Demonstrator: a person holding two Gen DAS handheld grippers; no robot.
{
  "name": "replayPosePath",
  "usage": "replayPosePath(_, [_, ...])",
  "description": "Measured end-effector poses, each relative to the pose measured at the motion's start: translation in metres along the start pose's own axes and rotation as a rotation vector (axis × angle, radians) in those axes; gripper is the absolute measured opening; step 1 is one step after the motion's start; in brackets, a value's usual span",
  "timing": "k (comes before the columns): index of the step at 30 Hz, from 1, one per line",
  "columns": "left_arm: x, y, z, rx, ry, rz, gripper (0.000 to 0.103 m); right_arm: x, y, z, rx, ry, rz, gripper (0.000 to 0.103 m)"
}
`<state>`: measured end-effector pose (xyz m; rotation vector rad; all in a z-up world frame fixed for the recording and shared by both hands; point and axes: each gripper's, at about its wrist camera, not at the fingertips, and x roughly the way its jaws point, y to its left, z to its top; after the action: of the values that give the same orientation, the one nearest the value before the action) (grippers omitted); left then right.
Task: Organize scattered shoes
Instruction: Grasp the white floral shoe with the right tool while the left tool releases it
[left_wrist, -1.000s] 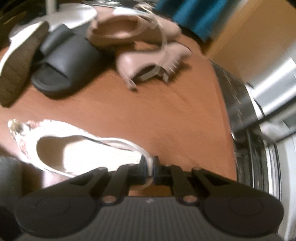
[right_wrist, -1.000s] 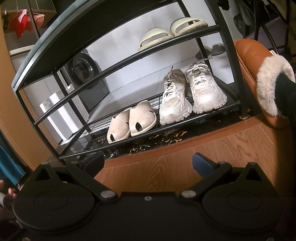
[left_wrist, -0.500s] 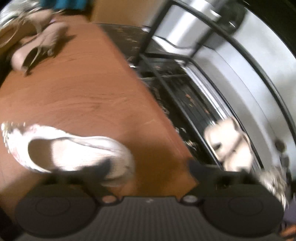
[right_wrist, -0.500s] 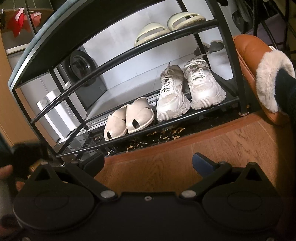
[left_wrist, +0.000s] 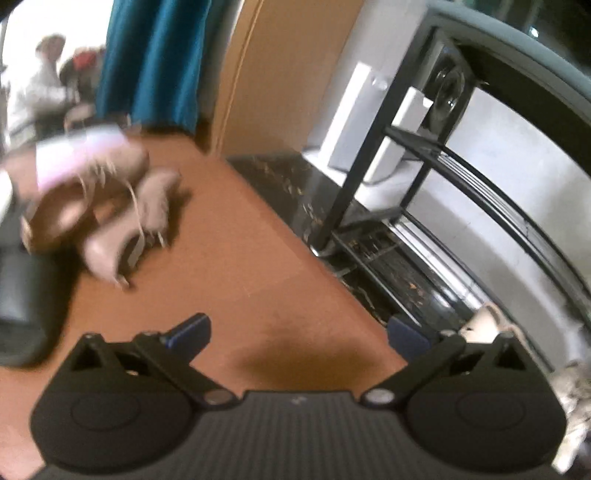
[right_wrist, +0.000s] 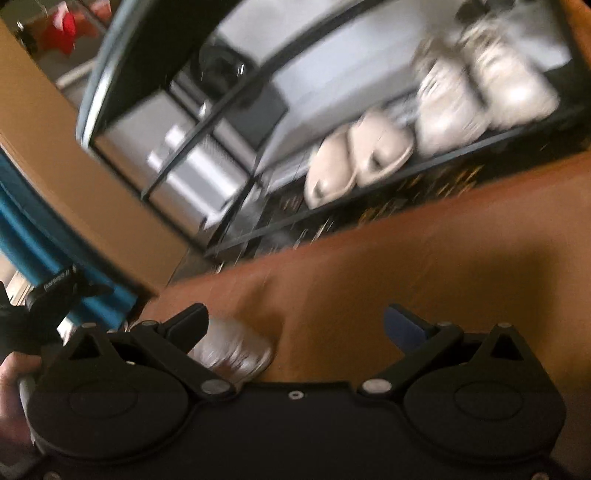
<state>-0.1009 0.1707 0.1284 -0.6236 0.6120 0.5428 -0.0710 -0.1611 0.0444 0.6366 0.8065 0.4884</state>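
My left gripper (left_wrist: 299, 332) is open and empty above the brown floor (left_wrist: 236, 280). A blurred heap of pink heeled sandals (left_wrist: 122, 218) lies on the floor to its far left, with a black slide (left_wrist: 22, 295) at the left edge. My right gripper (right_wrist: 295, 325) is open and empty. A white shiny shoe (right_wrist: 232, 350) lies on the floor just behind its left finger. The black shoe rack (right_wrist: 258, 88) holds beige slippers (right_wrist: 354, 158) and white sneakers (right_wrist: 476, 92) on its lower shelf; the rack also shows in the left wrist view (left_wrist: 461, 177).
A teal curtain (left_wrist: 155, 62) and a tan wall panel (left_wrist: 280, 74) stand at the back. A dark speckled strip (left_wrist: 295, 192) runs along the rack's foot. White appliances (left_wrist: 373, 122) stand behind the rack. A person (left_wrist: 37, 88) is blurred at far left.
My left gripper has opened, let go of the white shoe and swung up and right toward the rack. My right gripper has tilted and swung left; the white shoe now shows by it.
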Motion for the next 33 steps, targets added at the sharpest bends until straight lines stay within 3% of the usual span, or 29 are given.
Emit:
replayPosePath(4, [0.007, -0.004, -0.005, -0.001, -0.011, 0.061, 0.102, 0.069, 0.018, 0.000, 0.174, 0.191, 0.020, 0.103])
replayPosePath(8, [0.004, 0.003, -0.005, -0.038, -0.073, 0.088, 0.102, 0.115, 0.027, -0.007, 0.370, 0.307, 0.033, 0.103])
replayPosePath(11, [0.010, 0.008, -0.002, -0.076, -0.082, 0.095, 0.102, 0.133, 0.043, -0.011, 0.341, 0.303, -0.007, 0.103])
replayPosePath(15, [0.022, 0.018, 0.001, -0.147, -0.038, 0.109, 0.102, 0.150, 0.064, -0.013, 0.222, 0.299, -0.094, 0.103])
replayPosePath(18, [0.025, 0.018, 0.001, -0.151, -0.033, 0.114, 0.102, 0.159, 0.073, -0.012, 0.157, 0.312, -0.135, 0.096])
replayPosePath(19, [0.025, 0.017, 0.001, -0.144, -0.034, 0.114, 0.102, 0.163, 0.075, -0.011, 0.137, 0.315, -0.159, 0.090])
replayPosePath(23, [0.024, 0.016, 0.000, -0.128, -0.045, 0.114, 0.102, 0.167, 0.075, -0.010, 0.058, 0.333, -0.212, 0.049])
replayPosePath(26, [0.025, 0.017, 0.000, -0.130, -0.043, 0.113, 0.102, 0.159, 0.096, -0.011, -0.113, 0.318, -0.243, 0.033])
replayPosePath(29, [0.026, 0.017, 0.000, -0.129, -0.039, 0.112, 0.102, 0.149, 0.106, -0.011, -0.244, 0.280, -0.277, 0.024])
replayPosePath(33, [0.027, 0.017, 0.000, -0.128, -0.034, 0.110, 0.102, 0.128, 0.092, 0.007, -0.284, 0.219, -0.330, 0.018])
